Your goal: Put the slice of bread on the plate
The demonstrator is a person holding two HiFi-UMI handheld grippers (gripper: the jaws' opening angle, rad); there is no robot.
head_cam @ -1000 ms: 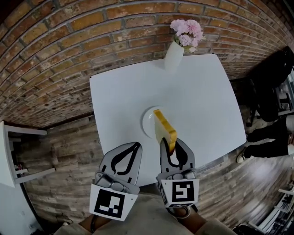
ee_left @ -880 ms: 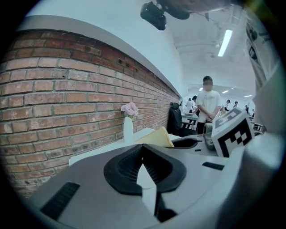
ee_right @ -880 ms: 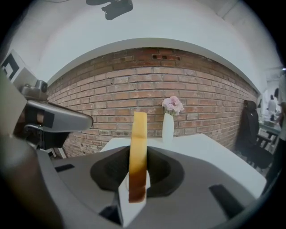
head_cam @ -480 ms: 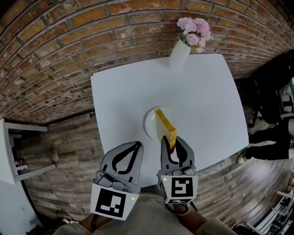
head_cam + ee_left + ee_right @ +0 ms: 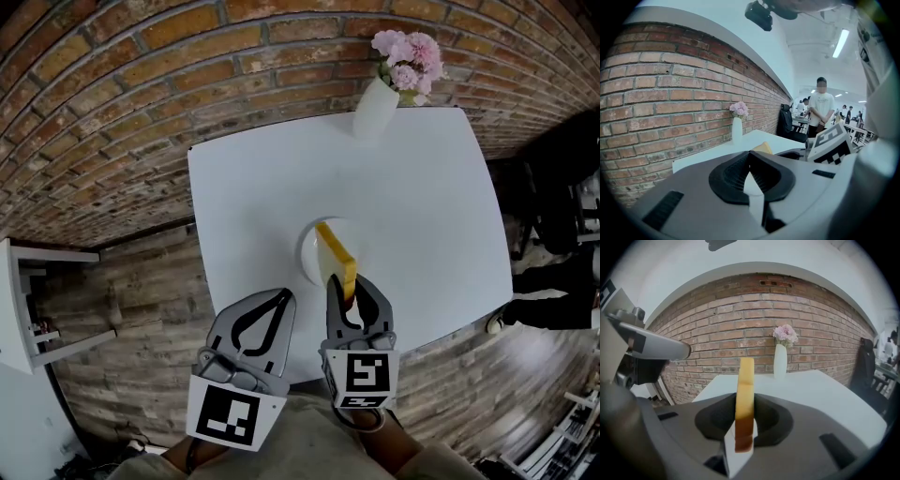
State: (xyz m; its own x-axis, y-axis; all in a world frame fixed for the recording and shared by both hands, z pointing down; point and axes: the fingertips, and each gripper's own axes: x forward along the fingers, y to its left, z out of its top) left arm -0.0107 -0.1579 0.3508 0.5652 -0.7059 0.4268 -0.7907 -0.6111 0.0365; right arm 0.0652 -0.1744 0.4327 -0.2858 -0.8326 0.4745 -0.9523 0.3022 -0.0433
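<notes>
The right tongs (image 5: 346, 286) grip the slice of bread (image 5: 337, 258) narrowly; it stands on edge between their pads, over the white plate (image 5: 308, 251). Whether it touches the plate cannot be told. Just beside them, the left tongs (image 5: 280, 294) are closed tip to tip on nothing, above the near edge of the white worktop (image 5: 422, 187). A white vase (image 5: 376, 108) stands at the far edge.

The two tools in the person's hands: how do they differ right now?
The left tool is shut and empty; the right tool is shut on a slice of bread, held on edge. The right tool reaches the plate's near rim; the left tool hangs short of it. Both are grey.
</notes>
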